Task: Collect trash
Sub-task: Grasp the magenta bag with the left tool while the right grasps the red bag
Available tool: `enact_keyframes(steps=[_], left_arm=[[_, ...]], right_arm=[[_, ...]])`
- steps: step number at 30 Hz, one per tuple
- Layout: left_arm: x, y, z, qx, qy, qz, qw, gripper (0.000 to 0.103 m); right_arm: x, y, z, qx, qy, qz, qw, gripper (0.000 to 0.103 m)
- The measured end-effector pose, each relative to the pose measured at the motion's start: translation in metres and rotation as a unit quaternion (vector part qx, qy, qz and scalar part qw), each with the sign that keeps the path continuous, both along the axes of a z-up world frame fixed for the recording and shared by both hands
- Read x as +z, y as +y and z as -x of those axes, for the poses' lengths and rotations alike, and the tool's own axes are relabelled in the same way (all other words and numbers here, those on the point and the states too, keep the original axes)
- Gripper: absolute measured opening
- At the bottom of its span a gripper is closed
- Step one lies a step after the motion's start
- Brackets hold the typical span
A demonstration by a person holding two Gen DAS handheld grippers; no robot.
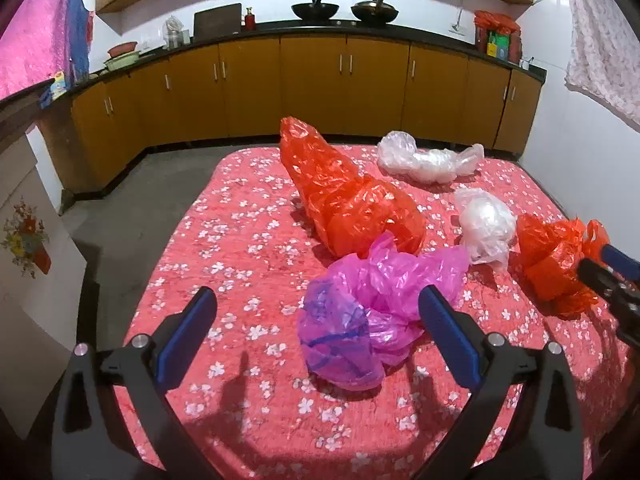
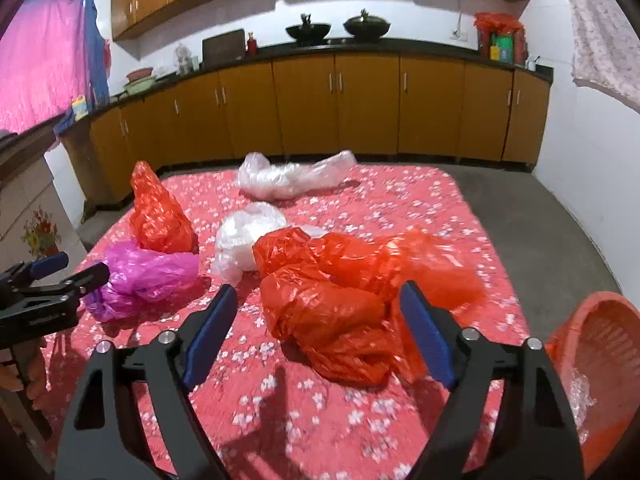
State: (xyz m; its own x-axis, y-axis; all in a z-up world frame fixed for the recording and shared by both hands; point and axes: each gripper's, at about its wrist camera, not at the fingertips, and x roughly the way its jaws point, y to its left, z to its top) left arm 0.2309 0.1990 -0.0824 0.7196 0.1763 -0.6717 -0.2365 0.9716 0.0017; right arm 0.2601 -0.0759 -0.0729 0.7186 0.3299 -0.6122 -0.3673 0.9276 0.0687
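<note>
Pink bag (image 1: pixel 372 312) — between open left tool (image 1: pixel 318 334) fingers.

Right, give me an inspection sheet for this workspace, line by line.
Surface: red floral cloth covering the table.
Job's things: pink bag, tall red bag, crumpled red bag, two clear bags, all loose on the cloth; orange basket at the right edge, something clear inside.
Clutter: nothing seen.
Grippers: left tongs open around the pink bag; right tongs open around the crumpled red bag.
Cables: one on the far wall.
Surroundings: kitchen cabinets, two woks on the counter.
</note>
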Motion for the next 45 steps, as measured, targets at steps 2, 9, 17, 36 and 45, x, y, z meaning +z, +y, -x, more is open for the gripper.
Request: enact_keyframes(steps=[2, 9, 17, 36, 45], left_arm=[[-0.003, -0.001, -0.004, -0.004, 0.006, -0.003, 1.0, 0.099], [-0.015, -0.003, -0.019, -0.022, 0.025, 0.013, 0.9994, 0.099], [-0.022, -0.004, -0.029, -0.054, 0.041, 0.056, 0.9961, 0.099], [-0.02, -0.027, -0.023, -0.101, 0.035, 0.073, 0.9915, 0.059], [-0.011, -0.037, -0.015, -0.111, 0.023, 0.055, 0.9921, 0.043]], right_arm=[[-0.004, 0.007, -0.005, 0.007, 0.006, 0.016, 1.0, 0.082], [-0.016, 0.022, -0.015, 0.034, 0.034, 0.056, 0.997, 0.077], [-0.021, 0.019, -0.022, 0.04, 0.054, 0.055, 0.996, 0.065], [-0.005, -0.03, 0.026, 0.023, 0.045, -0.007, 0.999, 0.059], [-0.005, -0.045, 0.039, 0.007, 0.043, -0.007, 0.999, 0.059]])
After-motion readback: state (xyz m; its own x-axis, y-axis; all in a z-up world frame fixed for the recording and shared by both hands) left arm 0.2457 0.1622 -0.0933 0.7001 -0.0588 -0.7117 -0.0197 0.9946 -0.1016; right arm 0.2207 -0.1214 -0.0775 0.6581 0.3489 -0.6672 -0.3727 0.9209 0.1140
